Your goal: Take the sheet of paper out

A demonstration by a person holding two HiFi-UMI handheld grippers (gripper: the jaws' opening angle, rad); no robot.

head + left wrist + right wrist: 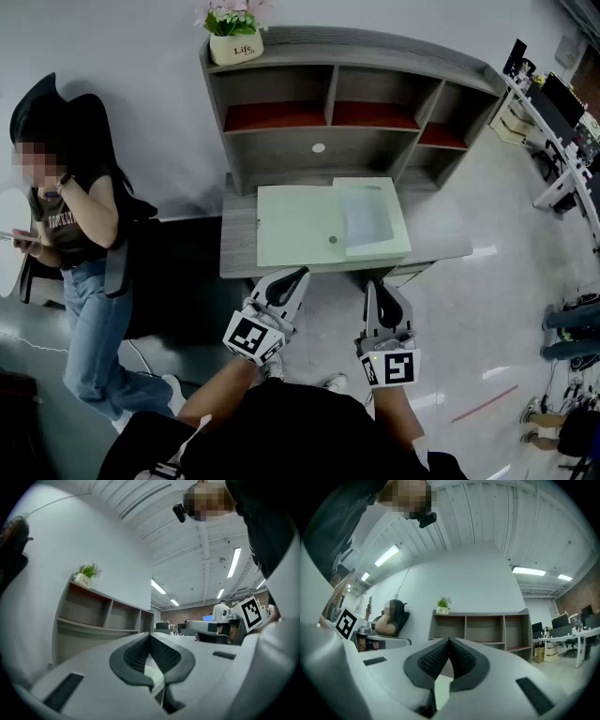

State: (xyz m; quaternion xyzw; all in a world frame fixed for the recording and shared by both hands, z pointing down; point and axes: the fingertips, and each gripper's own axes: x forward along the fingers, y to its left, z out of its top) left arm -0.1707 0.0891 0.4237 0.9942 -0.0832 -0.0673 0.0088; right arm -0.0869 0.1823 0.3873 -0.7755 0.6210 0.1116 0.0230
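Observation:
A pale green flat case [292, 227] lies on the grey desk [239, 253]. Its right half holds a raised green tray with a whitish sheet of paper [364, 217] lying in it. A small round stud [332, 240] sits on the case near its front edge. My left gripper [302, 272] hovers just off the desk's front edge, shut and empty, short of the case. My right gripper [372, 281] hangs beside it below the tray's front, also shut with nothing in it. In the left gripper view the pads [140, 653] meet at the tip; the right gripper view shows its pads [461, 660] meeting too.
A grey shelf unit [328, 103] stands on the desk's back, with a potted plant [234, 33] on top. A person [80, 225] stands at the left looking at a phone. Office desks [562, 122] line the right wall, and shoes [567, 328] lie on the floor.

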